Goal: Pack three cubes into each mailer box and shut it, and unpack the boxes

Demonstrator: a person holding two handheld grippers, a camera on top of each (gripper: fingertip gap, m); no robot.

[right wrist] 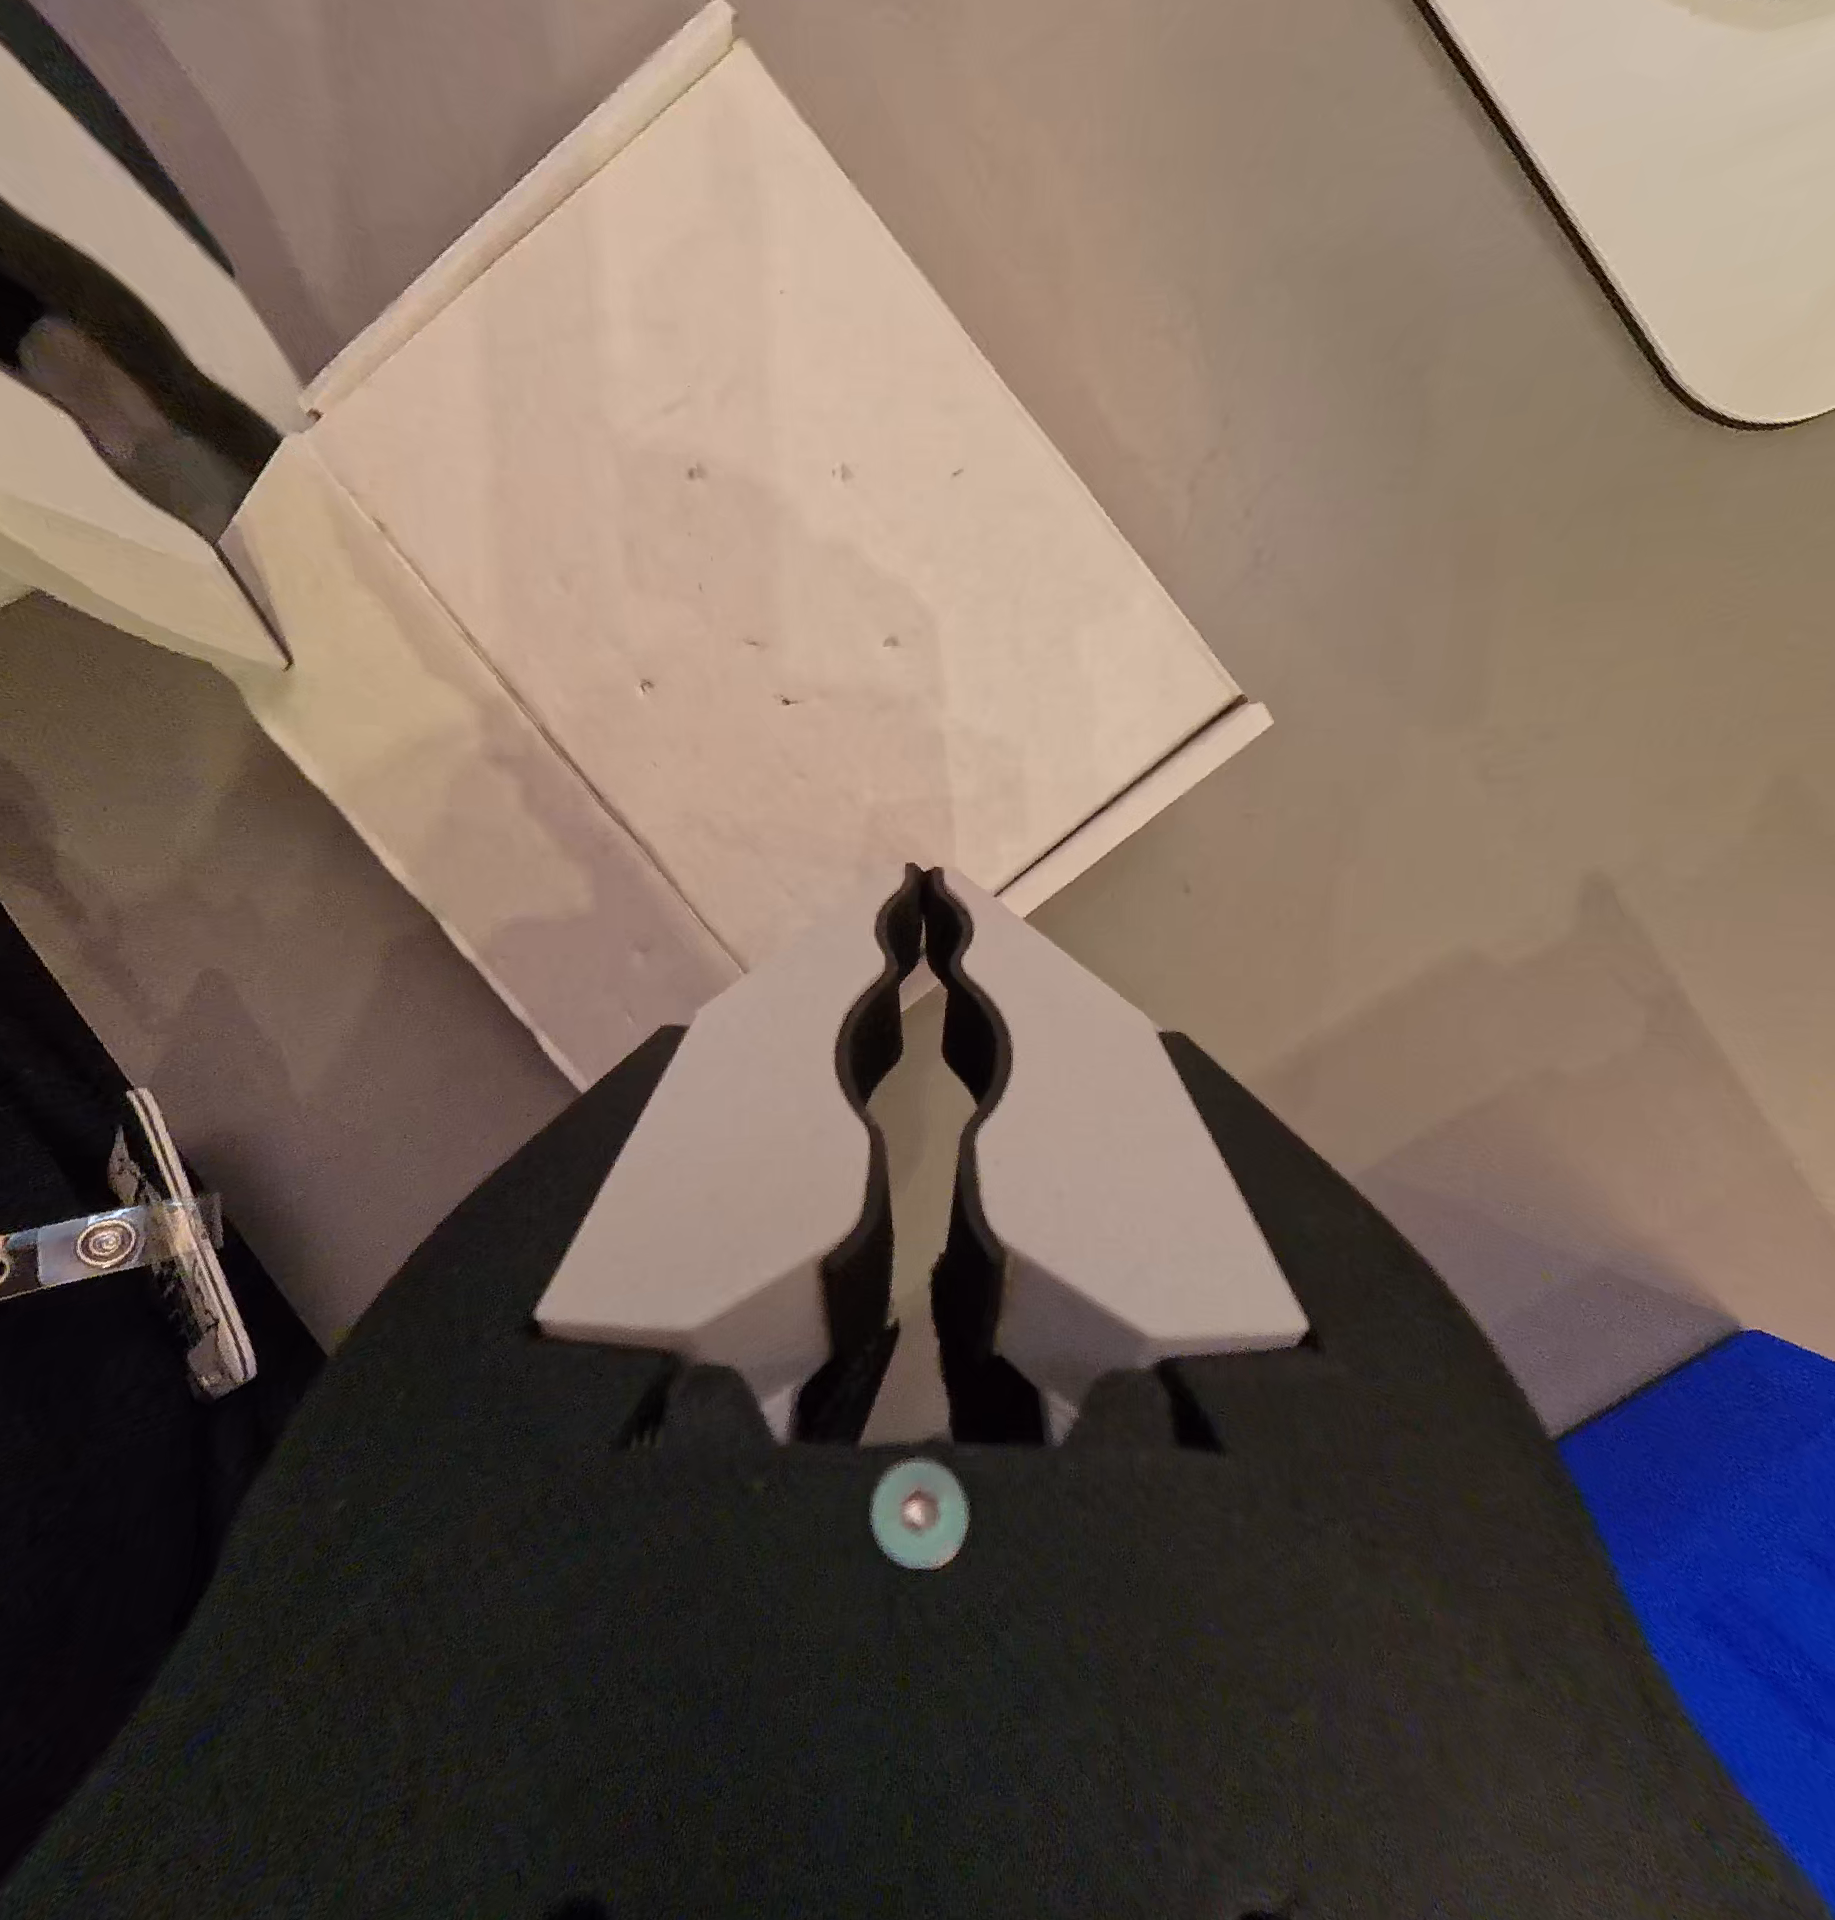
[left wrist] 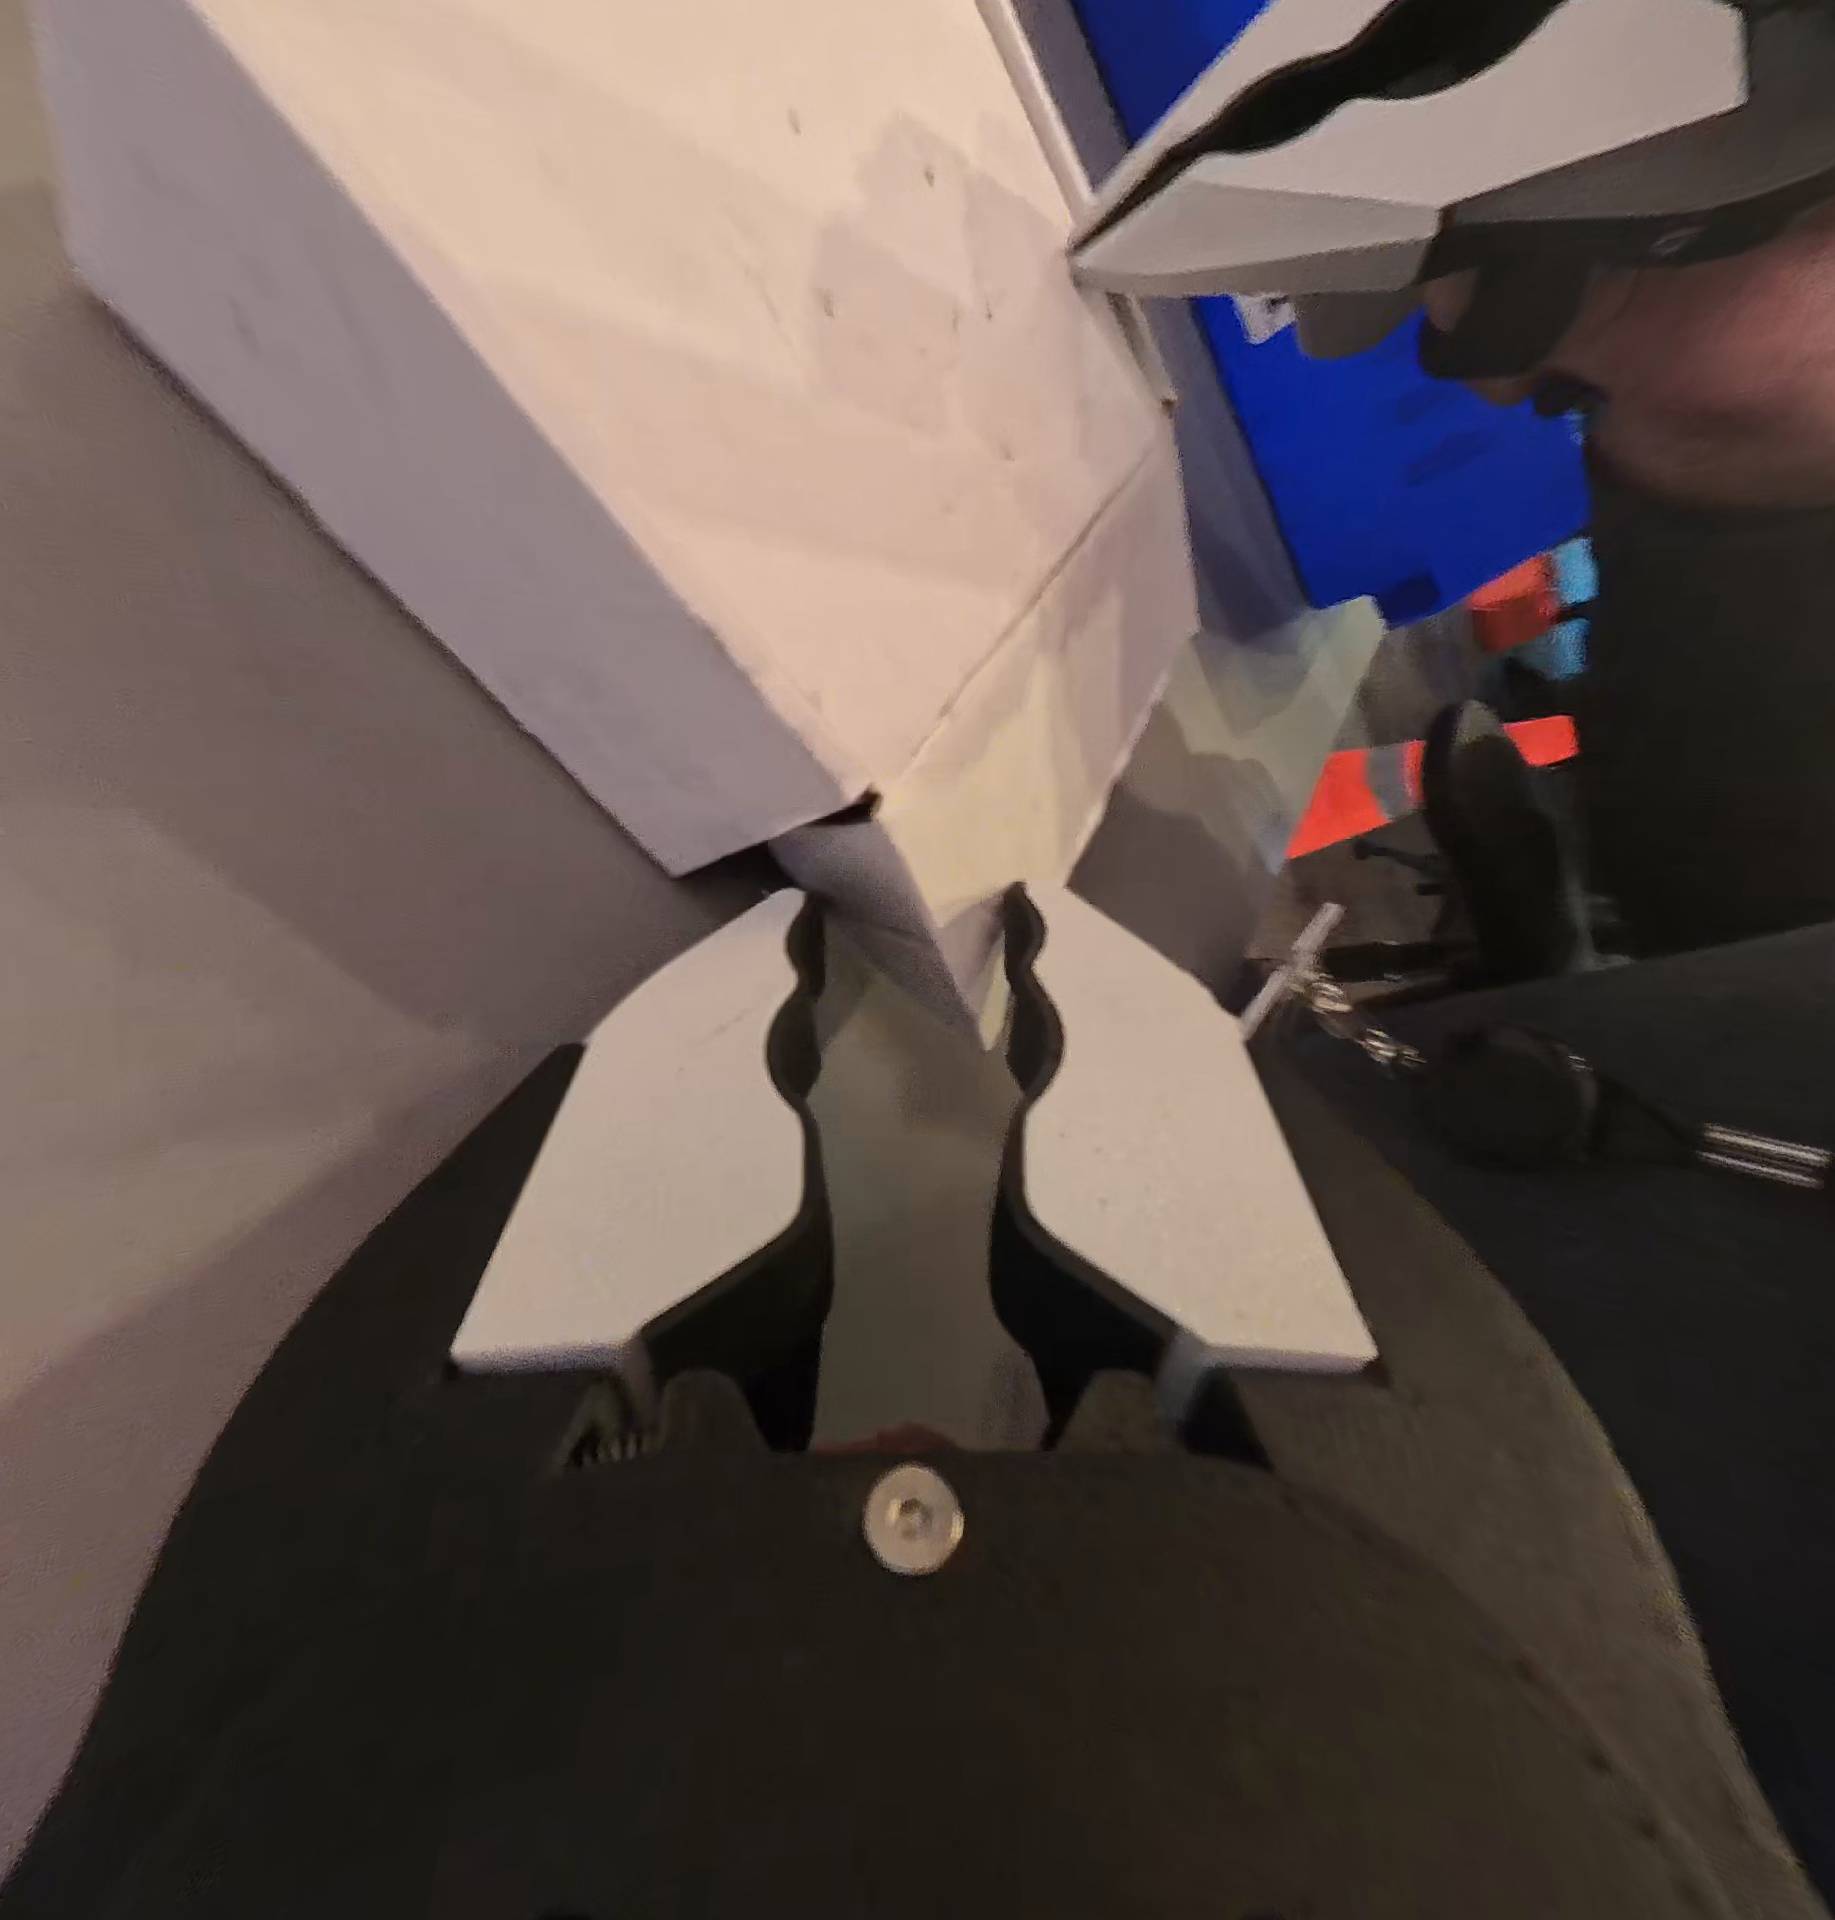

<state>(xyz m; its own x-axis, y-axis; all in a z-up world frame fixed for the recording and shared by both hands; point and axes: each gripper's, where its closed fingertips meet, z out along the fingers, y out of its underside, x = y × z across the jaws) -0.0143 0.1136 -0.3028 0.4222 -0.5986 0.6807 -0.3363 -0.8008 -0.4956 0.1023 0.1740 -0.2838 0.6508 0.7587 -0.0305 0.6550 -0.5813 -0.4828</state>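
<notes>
A white mailer box [left wrist: 632,312] lies on the grey table [left wrist: 113,831] with its lid down; no cubes show. My left gripper [left wrist: 908,914] is open, and its fingers straddle the box's near corner, where the front flap [left wrist: 1027,707] folds down. In the right wrist view the box [right wrist: 736,520] is seen from above. My right gripper [right wrist: 923,878] is shut and empty, with its tips over the box's near edge. It also shows in the left wrist view [left wrist: 1089,239] at the box's far corner. The left gripper [right wrist: 269,520] shows at the box's left corner.
A white board with a rounded corner [right wrist: 1671,208] lies at the far right of the table [right wrist: 1464,727]. A blue surface [right wrist: 1744,1610] sits off the table's right edge. A person in dark clothes [left wrist: 1723,675] wearing a badge clip [right wrist: 165,1236] stands close by.
</notes>
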